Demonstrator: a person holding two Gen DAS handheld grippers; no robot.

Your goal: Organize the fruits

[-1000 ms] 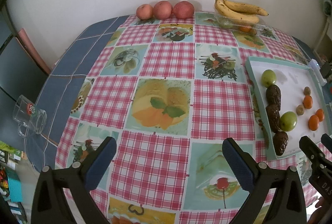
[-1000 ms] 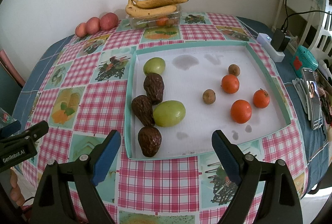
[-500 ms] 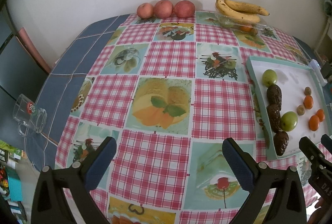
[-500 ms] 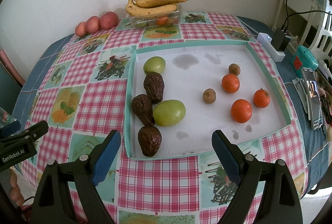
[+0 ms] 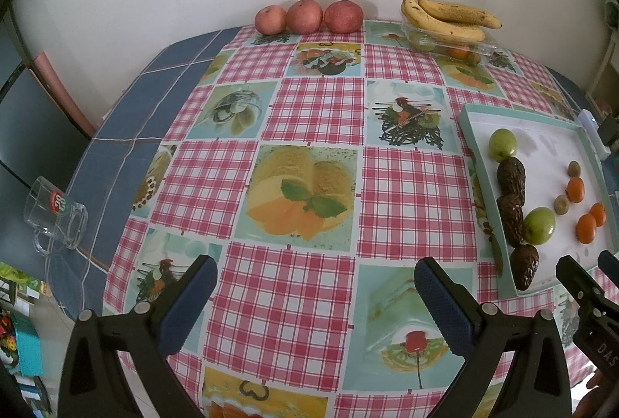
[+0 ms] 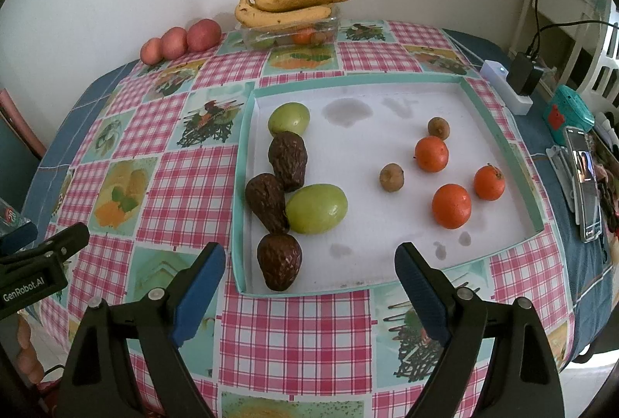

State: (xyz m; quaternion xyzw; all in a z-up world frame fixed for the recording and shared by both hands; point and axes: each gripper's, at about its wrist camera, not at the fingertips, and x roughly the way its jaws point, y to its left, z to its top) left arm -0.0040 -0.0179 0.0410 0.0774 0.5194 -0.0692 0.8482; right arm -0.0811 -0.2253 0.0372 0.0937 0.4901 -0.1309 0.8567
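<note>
Avocado (image 6: 279, 260) just beyond right gripper (image 6: 309, 273) jaws, spread

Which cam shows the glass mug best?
Left wrist: the glass mug lies whole on its side at the table's left edge, logo and handle visible. Right wrist catches only a cropped sliver of it at the frame's left, behind the other tool.

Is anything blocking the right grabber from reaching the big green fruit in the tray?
Mostly no. The right gripper is open, just outside the tray. Only the tray's low rim lies between; a dark wrinkled fruit sits slightly left of the path to the green fruit.
</note>
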